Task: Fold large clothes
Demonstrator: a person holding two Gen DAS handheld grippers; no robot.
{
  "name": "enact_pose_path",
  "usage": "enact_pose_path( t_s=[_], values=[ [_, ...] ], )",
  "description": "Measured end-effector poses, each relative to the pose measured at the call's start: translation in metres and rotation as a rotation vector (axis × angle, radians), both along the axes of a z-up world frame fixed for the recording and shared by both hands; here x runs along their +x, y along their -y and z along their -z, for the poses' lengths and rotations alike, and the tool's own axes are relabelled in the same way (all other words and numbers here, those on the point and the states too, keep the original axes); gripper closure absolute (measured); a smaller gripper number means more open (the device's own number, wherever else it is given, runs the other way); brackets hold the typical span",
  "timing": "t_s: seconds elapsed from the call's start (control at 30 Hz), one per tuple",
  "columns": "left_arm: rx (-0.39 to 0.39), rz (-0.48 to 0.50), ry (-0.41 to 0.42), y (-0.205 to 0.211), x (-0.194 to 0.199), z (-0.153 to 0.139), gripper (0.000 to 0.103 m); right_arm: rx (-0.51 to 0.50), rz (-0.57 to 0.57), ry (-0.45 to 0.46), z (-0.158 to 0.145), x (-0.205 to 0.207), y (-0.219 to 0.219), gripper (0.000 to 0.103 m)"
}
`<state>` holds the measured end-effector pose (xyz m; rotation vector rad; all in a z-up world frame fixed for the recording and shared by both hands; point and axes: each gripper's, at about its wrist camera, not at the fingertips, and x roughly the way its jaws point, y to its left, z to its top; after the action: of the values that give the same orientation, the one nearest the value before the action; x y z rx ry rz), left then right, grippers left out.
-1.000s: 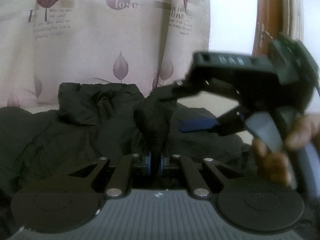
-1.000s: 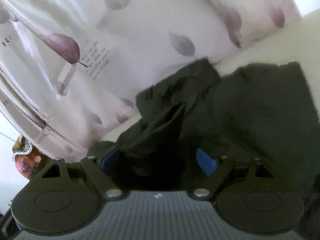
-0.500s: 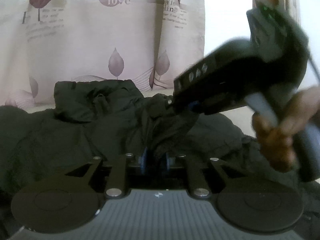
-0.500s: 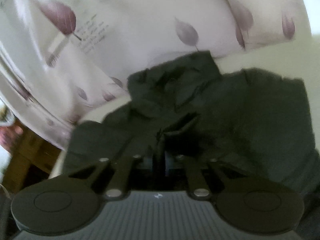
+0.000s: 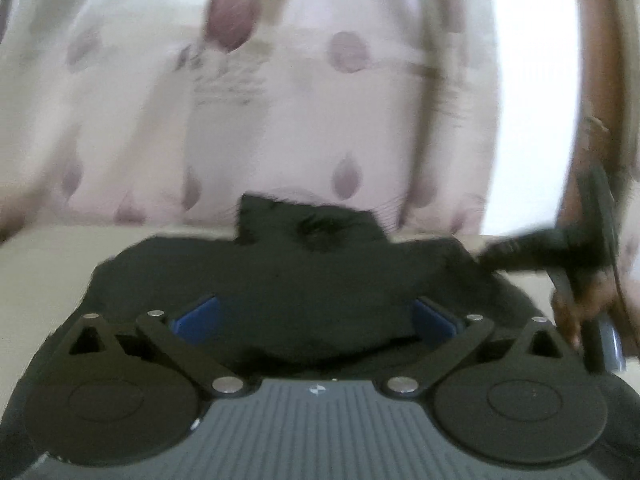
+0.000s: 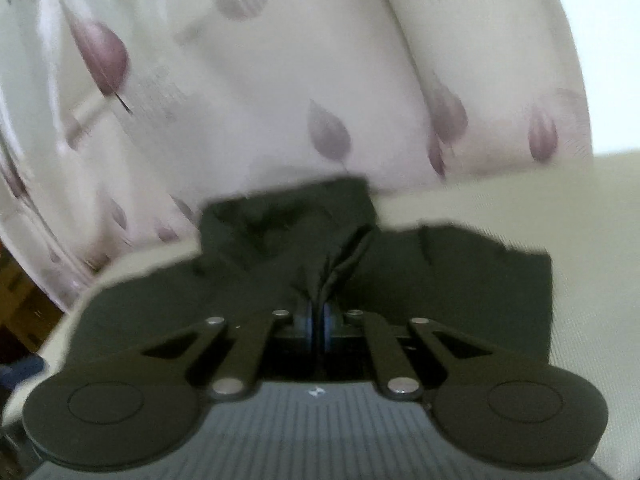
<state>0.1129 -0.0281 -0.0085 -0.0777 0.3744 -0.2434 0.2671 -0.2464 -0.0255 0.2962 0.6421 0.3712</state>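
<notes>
Before leaf-print curtains [image 6: 280, 80], right gripper [image 6: 319, 326] pinches the black garment [image 6: 460, 280]; left gripper [image 5: 316, 316] gapes wide.

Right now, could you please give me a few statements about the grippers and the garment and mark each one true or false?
1. The right hand-held gripper is shut on the black jacket. True.
2. The left hand-held gripper is shut. False: its jaws stand wide apart, with jacket fabric between them.
3. The jacket is white. False: it is black.
4. A leaf-print curtain hangs behind the jacket. True.
</notes>
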Motion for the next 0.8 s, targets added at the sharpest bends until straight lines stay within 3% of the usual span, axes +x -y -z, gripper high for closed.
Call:
enact_pose_path(
  t_s=[0.13,0.27,0.4,0.53,0.73,0.8],
  values=[
    [-0.025,-0.071,-0.083,-0.024,0.012,0.01,0.003,0.037,0.014,-0.07,0.033,0.004,0.007,0.097],
    [-0.051,-0.117,-0.165,-0.041,0.021,0.021,0.005,0.051,0.026,-0.123,0.046,0.008,0.008,0.098],
    [-0.023,-0.127,-0.186,-0.045,0.012,0.024,0.006,-0.014,0.019,-0.1,0.052,0.005,-0.003,0.098],
    [0.031,-0.125,-0.165,-0.04,-0.003,0.015,0.004,0.052,0.062,-0.133,0.042,0.0,0.006,0.094],
    [0.118,-0.122,-0.123,-0.031,-0.03,0.004,0.002,0.069,0.061,0.041,-0.004,-0.09,0.026,0.09],
    [0.123,-0.116,-0.128,-0.028,-0.036,0.003,0.002,0.056,0.041,0.096,-0.017,-0.135,0.033,0.076]
  ],
)
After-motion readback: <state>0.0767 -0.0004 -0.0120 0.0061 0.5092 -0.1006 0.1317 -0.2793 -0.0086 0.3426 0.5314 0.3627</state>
